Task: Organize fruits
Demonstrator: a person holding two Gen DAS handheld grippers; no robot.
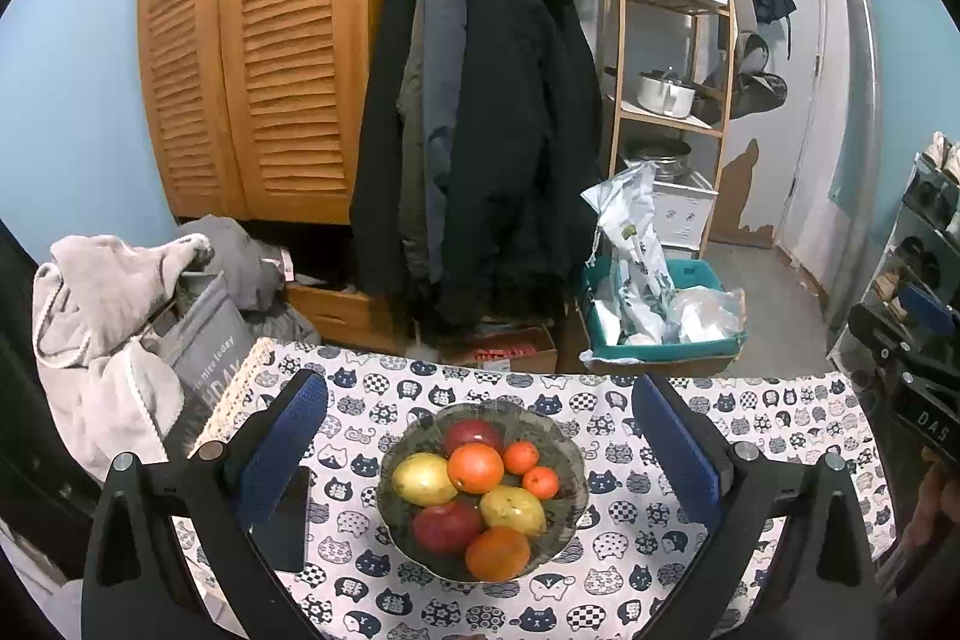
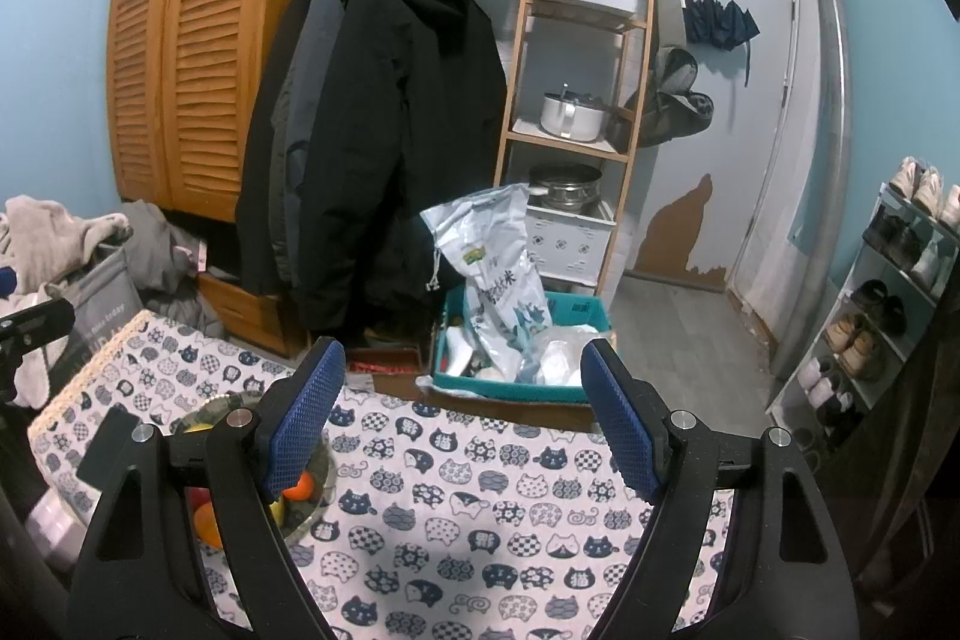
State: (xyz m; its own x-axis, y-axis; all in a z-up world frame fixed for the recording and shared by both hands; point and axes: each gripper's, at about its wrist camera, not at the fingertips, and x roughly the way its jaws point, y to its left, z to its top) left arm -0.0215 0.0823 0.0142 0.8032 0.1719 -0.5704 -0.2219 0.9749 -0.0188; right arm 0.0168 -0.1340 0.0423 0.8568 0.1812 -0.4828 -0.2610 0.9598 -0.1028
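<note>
A dark patterned bowl sits on the cat-print tablecloth, holding red apples, oranges, small tangerines and yellow fruits. My left gripper is open and empty, its blue pads either side of the bowl, above it. My right gripper is open and empty over bare tablecloth, to the right of the bowl, which is mostly hidden behind its left finger. An orange peeks out there.
A black phone lies on the cloth left of the bowl. A laundry basket with grey clothes stands at the left. Beyond the table's far edge are hanging coats, a teal crate with bags, a shelf and a shoe rack.
</note>
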